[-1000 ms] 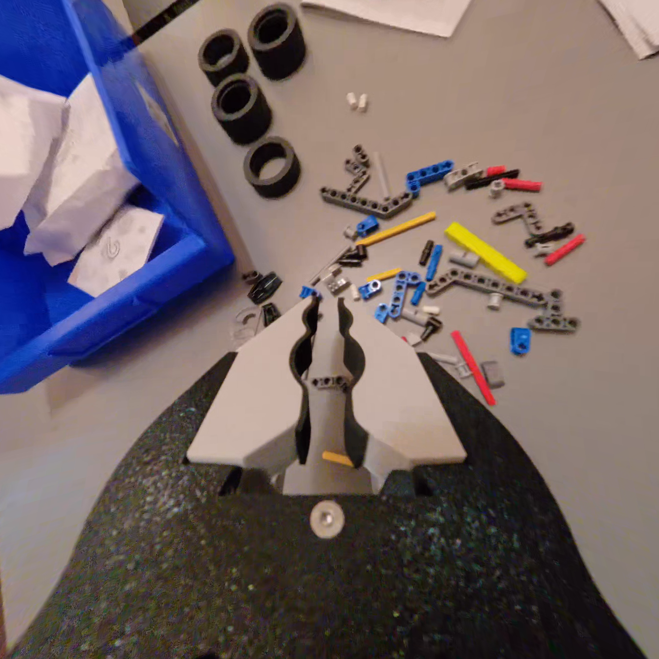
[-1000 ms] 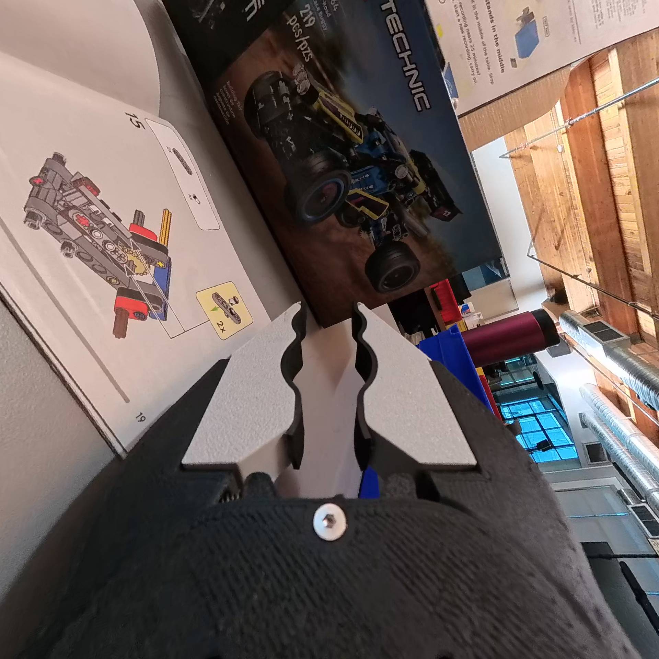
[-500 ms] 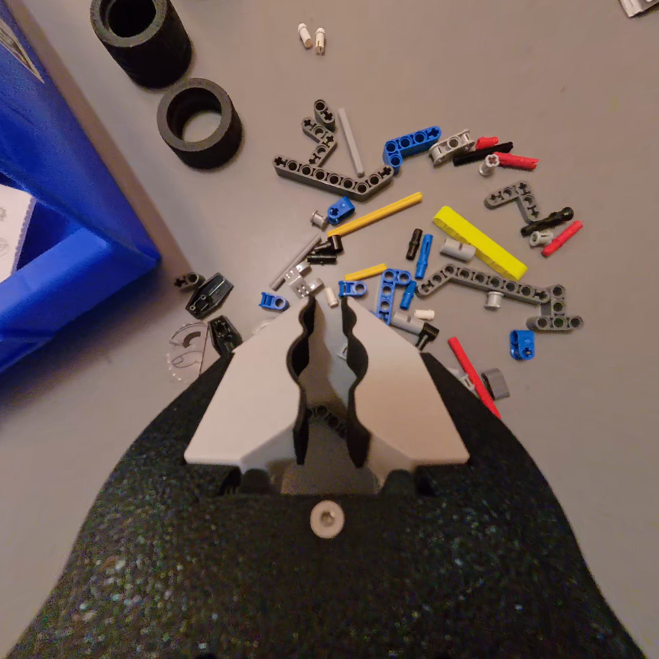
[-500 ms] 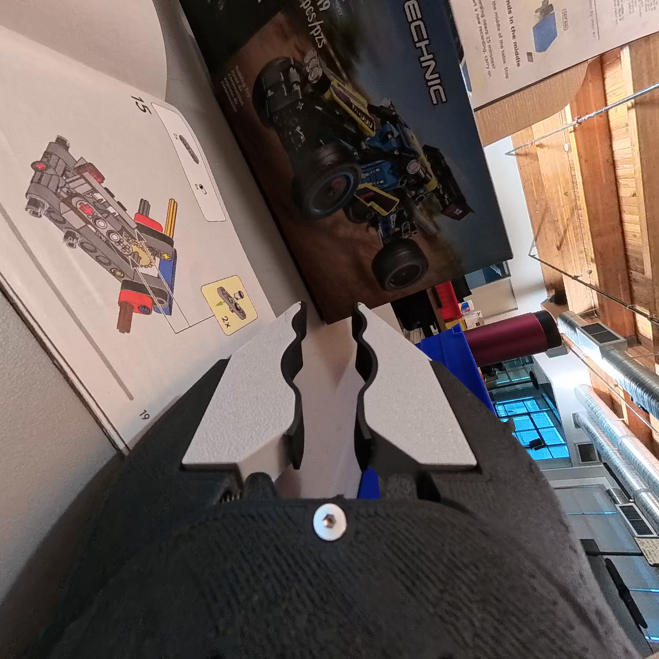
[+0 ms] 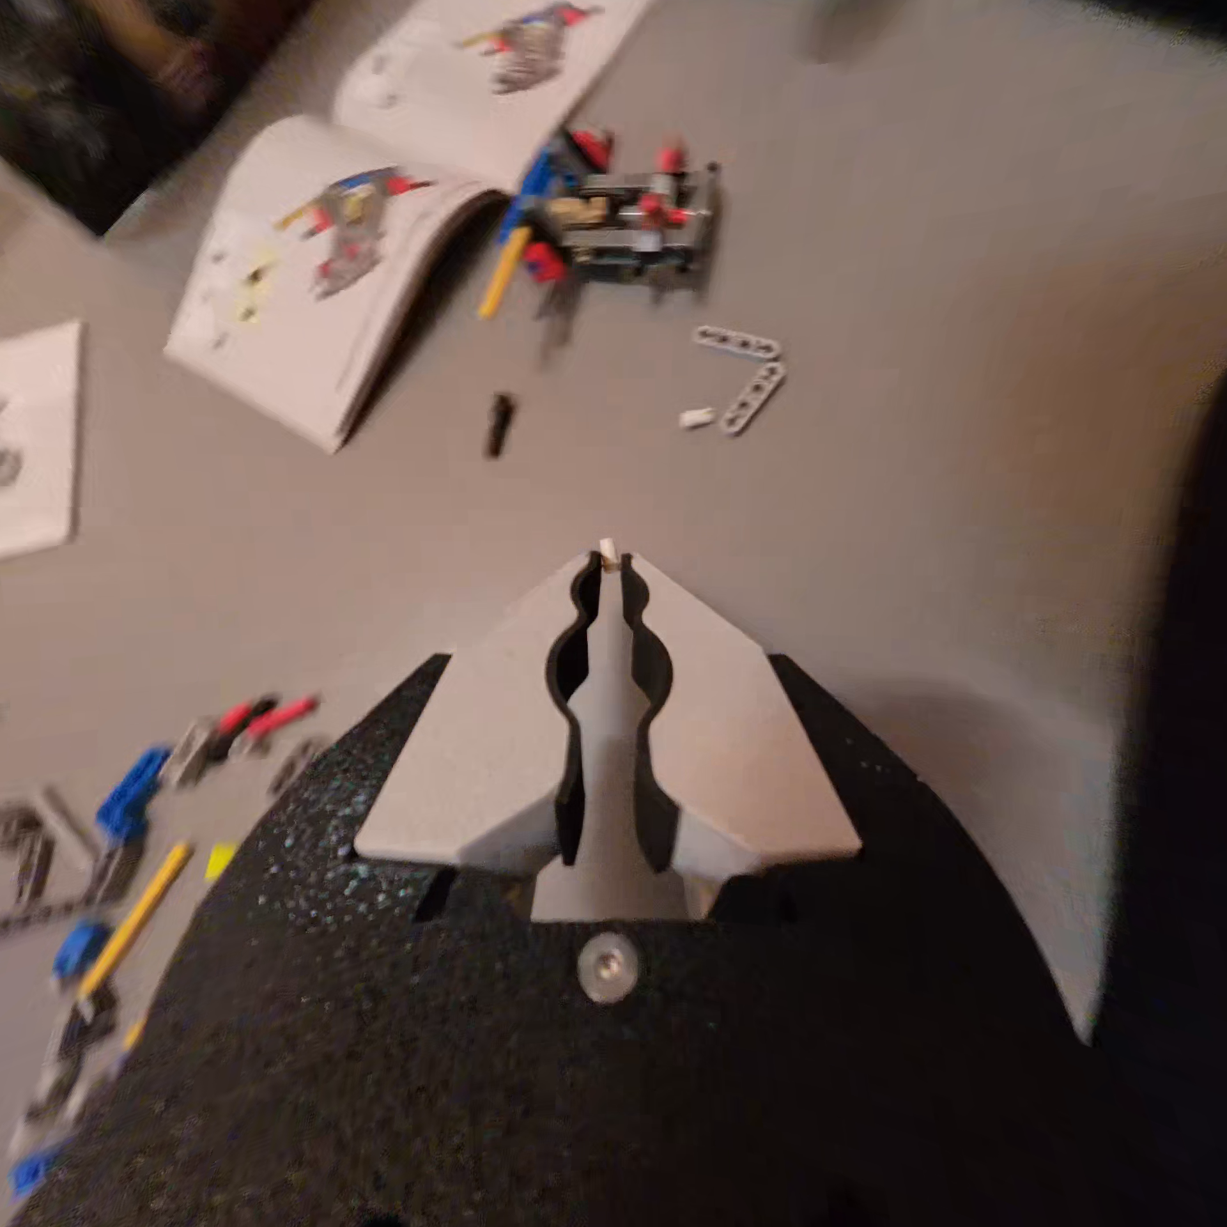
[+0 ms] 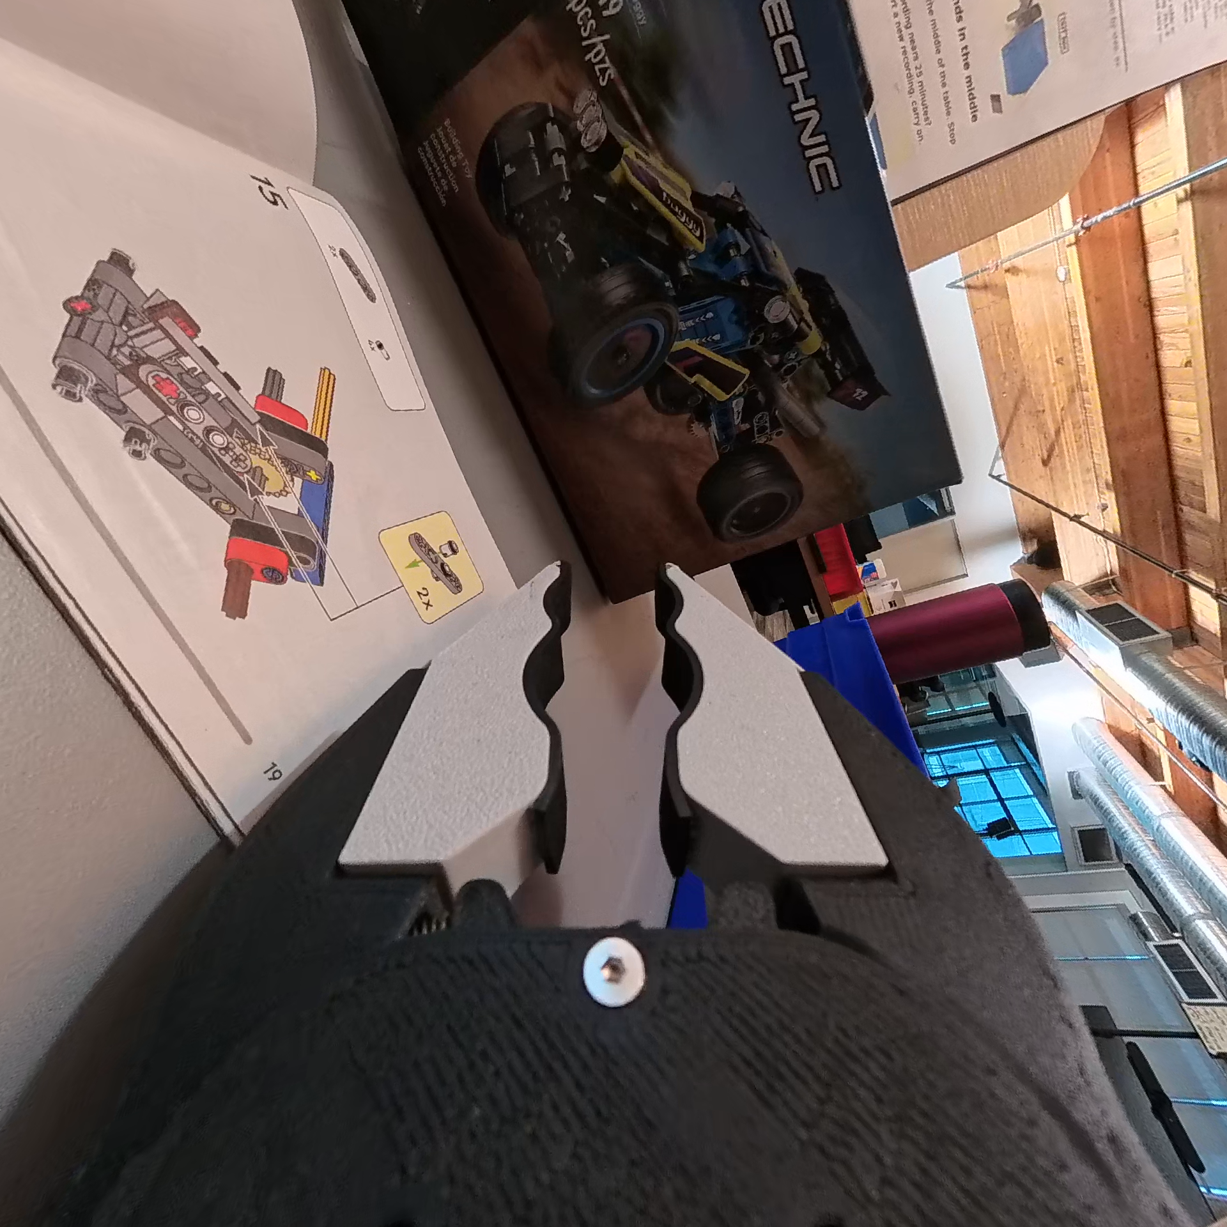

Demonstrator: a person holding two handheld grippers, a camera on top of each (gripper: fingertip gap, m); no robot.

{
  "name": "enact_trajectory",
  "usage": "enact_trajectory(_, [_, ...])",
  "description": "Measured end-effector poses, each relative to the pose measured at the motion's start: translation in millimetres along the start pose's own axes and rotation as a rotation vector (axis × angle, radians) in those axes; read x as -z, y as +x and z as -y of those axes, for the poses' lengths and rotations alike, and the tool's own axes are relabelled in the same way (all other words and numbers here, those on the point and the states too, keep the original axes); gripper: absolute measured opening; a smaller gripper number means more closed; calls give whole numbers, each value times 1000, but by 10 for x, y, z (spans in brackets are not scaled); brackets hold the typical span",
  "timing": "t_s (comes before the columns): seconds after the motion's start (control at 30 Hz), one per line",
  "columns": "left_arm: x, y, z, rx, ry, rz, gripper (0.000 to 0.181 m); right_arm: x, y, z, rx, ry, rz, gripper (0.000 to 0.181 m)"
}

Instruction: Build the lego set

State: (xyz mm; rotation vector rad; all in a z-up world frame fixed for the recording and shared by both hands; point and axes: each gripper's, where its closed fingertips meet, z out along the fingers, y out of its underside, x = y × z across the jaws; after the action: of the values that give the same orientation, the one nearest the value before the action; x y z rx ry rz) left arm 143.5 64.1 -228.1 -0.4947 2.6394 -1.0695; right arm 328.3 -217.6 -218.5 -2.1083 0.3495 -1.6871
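Now a tiny white peg (image 5: 607, 548) is being pinched at the tips of the clenched left gripper (image 5: 609, 564) above the counter (image 5: 896, 531), and should be carried slowly toward the half-built car (image 5: 624, 219), while the right gripper (image 6: 611, 577) is being kept open and empty.

- A loft-like workshop or lab: wooden ceiling beams (image 6: 1129, 299) and bare metal ducts (image 6: 1142, 704) at right.
- Blue storage bin (image 6: 836, 657) (mid-frame), grey worktable (image 5: 863, 465).
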Motion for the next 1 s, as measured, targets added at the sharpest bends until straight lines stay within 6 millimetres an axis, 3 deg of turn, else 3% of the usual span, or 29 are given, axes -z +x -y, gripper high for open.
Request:
enact_trajectory(0.1, [-392, 215, 67, -83, -24, 33, 3, -1, -9, -1, 6, -1, 3, 23])
enact_trajectory(0.17, [-478, 233, 104, -57, -11, 39, 8, 0, -12, 1, 8, 0, 4, 23])
enact_trajectory(0.23, [-388, 131, 135, -47, 14, 78, 21, 4, -4, 4, 5, 2, 1, 23])
enact_trajectory(0.33, [-2, -293, 1, 33, 23, 222, 15, 9, 10, 9, -5, 8, -4, 23])
enact_trajectory(0.43, [455, -782, -508, 167, -99, 403, 15, 9, 4, 11, -5, 9, 0, 23])
enact_trajectory(0.53, [711, -976, -1009, 238, -248, 472, 15, 8, 1, 11, -7, 9, 3, 23])
enact_trajectory(0.7, [739, -1097, -1131, 289, -228, 476, 15, 3, -12, 8, 0, 5, 8, 23])
enact_trajectory(1.0, [651, -1066, -1219, 283, -292, 397, 7, 1, -20, 5, 3, 2, 11, 23])
